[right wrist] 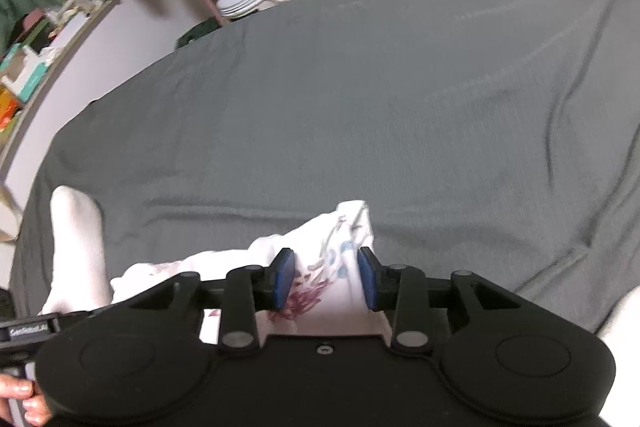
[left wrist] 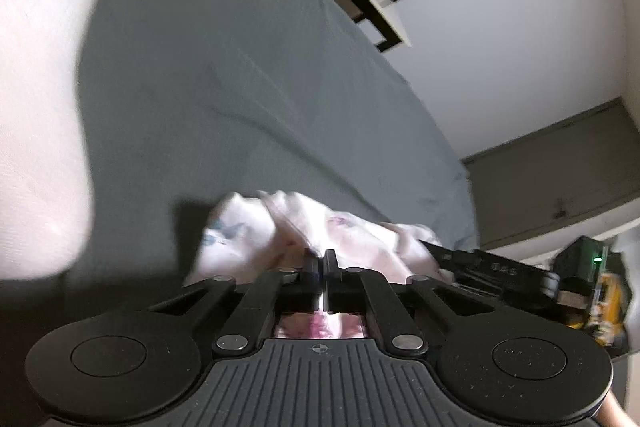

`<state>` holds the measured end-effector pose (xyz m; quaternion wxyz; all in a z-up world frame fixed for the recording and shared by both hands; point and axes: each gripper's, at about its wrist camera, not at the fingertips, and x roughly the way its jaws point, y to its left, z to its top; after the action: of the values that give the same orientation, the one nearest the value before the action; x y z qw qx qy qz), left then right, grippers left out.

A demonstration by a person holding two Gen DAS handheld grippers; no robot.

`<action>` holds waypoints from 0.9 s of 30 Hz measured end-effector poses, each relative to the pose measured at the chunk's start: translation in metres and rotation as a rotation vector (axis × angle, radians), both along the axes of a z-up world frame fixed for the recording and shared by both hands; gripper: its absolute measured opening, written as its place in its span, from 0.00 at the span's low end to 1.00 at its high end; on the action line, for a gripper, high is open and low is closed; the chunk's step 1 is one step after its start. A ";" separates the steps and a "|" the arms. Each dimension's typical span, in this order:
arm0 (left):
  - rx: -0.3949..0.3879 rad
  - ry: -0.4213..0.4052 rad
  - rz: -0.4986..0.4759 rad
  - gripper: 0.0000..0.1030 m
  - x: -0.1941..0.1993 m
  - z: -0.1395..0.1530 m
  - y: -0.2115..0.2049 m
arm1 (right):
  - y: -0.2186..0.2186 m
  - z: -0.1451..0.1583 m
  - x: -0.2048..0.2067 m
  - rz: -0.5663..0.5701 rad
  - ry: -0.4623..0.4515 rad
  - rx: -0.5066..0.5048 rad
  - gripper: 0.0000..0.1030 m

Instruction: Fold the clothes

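The left gripper (left wrist: 320, 261) has its black fingers pressed together on an edge of the crumpled white garment with pink and blue floral print (left wrist: 280, 227). The right gripper (right wrist: 326, 277) holds its blue pads (right wrist: 285, 279) apart, astride the garment (right wrist: 320, 267), which lies bunched on the grey bedsheet (right wrist: 360, 87), its long axis running between both grippers. The gripper lettering is too blurred to read.

Ahead of me the grey bedsheet (right wrist: 400, 99) lies open across the middle and right of the right wrist frame. A white sock (right wrist: 78, 247) blocks the lower left, and the crumpled floral garment (right wrist: 320, 267) sits bottom centre.
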<state>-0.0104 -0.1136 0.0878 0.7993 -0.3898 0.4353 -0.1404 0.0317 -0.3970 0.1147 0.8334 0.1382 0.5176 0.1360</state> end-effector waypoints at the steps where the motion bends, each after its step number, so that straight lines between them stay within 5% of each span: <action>1: 0.002 -0.020 0.001 0.00 -0.002 0.003 0.000 | 0.001 0.001 0.000 0.019 -0.011 -0.001 0.07; 6: 0.062 -0.098 0.045 0.00 -0.022 0.025 0.026 | -0.004 0.009 -0.002 0.010 -0.062 -0.008 0.05; 11: 0.112 -0.019 0.014 0.00 -0.017 0.001 0.032 | -0.008 -0.010 0.001 -0.019 0.016 -0.038 0.07; 14: 0.104 -0.037 -0.004 0.01 -0.020 0.001 0.026 | -0.016 -0.010 -0.003 -0.040 0.026 -0.008 0.30; 16: 0.101 -0.052 -0.010 0.02 -0.024 0.007 0.028 | -0.024 0.000 -0.010 -0.038 0.006 0.019 0.33; 19: 0.087 -0.065 -0.023 0.19 -0.032 0.015 0.032 | -0.037 0.019 -0.023 -0.024 -0.024 0.028 0.44; 21: 0.065 -0.075 -0.033 0.58 -0.037 0.020 0.034 | -0.044 0.027 -0.033 -0.001 -0.016 0.028 0.44; 22: 0.053 -0.085 -0.039 0.67 -0.038 0.021 0.031 | -0.047 0.028 -0.039 0.014 -0.005 0.021 0.44; 27: 0.086 -0.084 -0.058 0.69 -0.045 0.017 0.017 | -0.060 0.010 -0.060 0.015 0.069 0.078 0.38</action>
<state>-0.0556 -0.0970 0.1052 0.8285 -0.3360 0.4180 -0.1609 -0.0279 -0.4572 0.1242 0.8081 0.1712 0.5412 0.1574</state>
